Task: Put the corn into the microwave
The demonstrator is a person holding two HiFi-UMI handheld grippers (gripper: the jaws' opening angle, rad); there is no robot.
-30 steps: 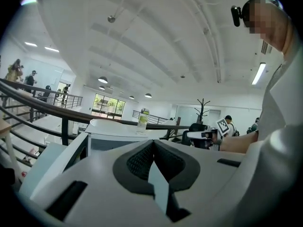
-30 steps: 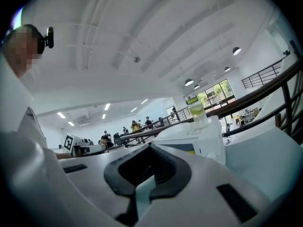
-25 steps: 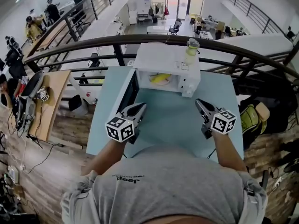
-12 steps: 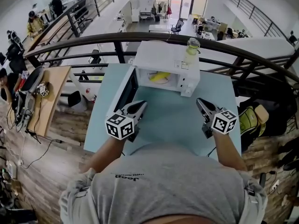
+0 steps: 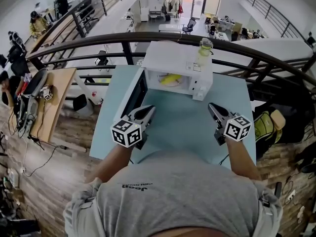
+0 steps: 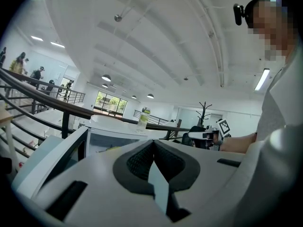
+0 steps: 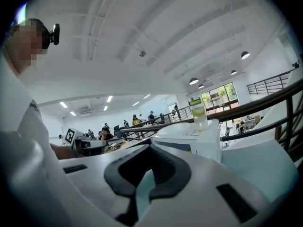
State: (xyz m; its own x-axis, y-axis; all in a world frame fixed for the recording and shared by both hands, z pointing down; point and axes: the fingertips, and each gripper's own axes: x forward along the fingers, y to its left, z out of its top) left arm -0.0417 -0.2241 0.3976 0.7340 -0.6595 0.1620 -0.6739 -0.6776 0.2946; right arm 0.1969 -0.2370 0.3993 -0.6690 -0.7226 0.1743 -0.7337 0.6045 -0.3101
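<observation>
The yellow corn (image 5: pixel 170 79) lies inside the white microwave (image 5: pixel 177 58), which stands at the far side of the light blue table (image 5: pixel 182 127). Its door (image 5: pixel 136 95) hangs open to the left. My left gripper (image 5: pixel 149 110) hovers over the table just in front of the open door, with its jaws shut and nothing in them. My right gripper (image 5: pixel 211 106) is level with it on the right, in front of the microwave's control side, and also looks shut and empty. In the left gripper view the left gripper (image 6: pixel 153 143) points at the microwave (image 6: pixel 113 136).
A clear bottle (image 5: pixel 203 51) with a yellowish drink stands on top of the microwave at its right. A dark curved railing (image 5: pixel 98 41) runs behind the table, with a drop beyond it. The bottle (image 7: pixel 199 112) and the microwave (image 7: pixel 189 138) show in the right gripper view.
</observation>
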